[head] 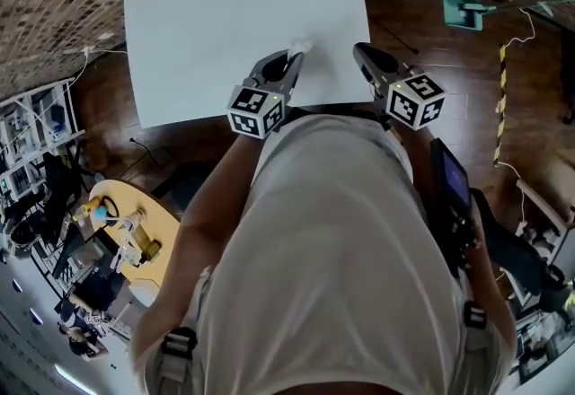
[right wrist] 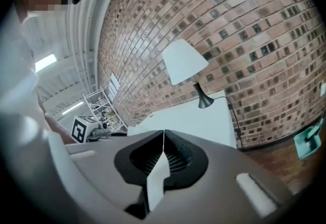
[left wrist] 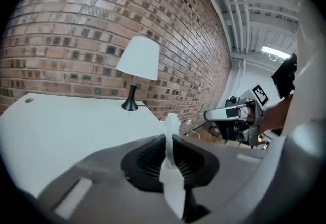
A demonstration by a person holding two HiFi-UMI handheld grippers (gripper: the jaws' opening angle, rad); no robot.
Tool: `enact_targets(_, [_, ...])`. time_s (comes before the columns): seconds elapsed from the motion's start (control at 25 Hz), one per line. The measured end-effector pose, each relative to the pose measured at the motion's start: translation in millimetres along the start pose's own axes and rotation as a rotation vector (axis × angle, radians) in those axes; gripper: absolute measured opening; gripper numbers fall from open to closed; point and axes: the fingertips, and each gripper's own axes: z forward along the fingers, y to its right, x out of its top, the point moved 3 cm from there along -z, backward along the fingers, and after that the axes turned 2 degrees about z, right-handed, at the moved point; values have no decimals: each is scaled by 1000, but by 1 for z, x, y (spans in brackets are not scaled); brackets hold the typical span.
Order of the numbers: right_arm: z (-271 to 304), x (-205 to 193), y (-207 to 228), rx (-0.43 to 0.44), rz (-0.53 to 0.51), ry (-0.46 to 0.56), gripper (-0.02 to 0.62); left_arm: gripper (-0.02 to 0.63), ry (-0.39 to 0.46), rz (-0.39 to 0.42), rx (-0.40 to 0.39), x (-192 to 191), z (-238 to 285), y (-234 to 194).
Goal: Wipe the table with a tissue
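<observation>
The left tongs (head: 292,59) pinch a white tissue (left wrist: 171,127) between their tips, and it sticks out past them, over the near edge of the white counter (head: 225,16). The right tongs (head: 362,51) are pressed together, near the left ones, over the same edge. A white lamp (left wrist: 138,60) stands at the far end, by the brick wall (left wrist: 76,29).

The table (head: 225,16) has a smooth, matt white top. The tissue (left wrist: 171,120) pinched in the left gripper (left wrist: 168,136) is thin, soft, crumpled white paper. That gripper's shell looks like matt grey plastic, its pads (left wrist: 147,159) black and ribbed. The wall (left wrist: 76,29) is rough brick, and the floor (head: 431,52) is dark wood with a sheen.
</observation>
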Motion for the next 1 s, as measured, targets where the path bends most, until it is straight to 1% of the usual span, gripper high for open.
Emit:
enact_targets(0.16, [17,0,-37,33,-72,-3,8,40,65,-44,101,-8,-62,-28])
enact_targets(0.24, [22,-5,-58,47,-101,-3,8,40,83,-54,130,-14,-89,-36])
enact_targets(0.32, [29,-14,-83,58,-113,-9,8,40,90,-67,133,-22,-115,-41])
enact_targets(0.52, [54,-37,-145,74,-169,-38,8,40,113,-93,91,-38,-168,-56])
enact_targets(0.72, [68,-49,-179,67,-221,-45,8,40,159,-92,105,-47,-206,-74])
enact_targets(0.84, [66,-54,-197,68,-240,-45,8,40,168,-84,111,-53,-221,-74])
enact_targets(1.0, [61,-69,-217,69,-259,-52,9,40,182,-106,136,-65,-243,-73])
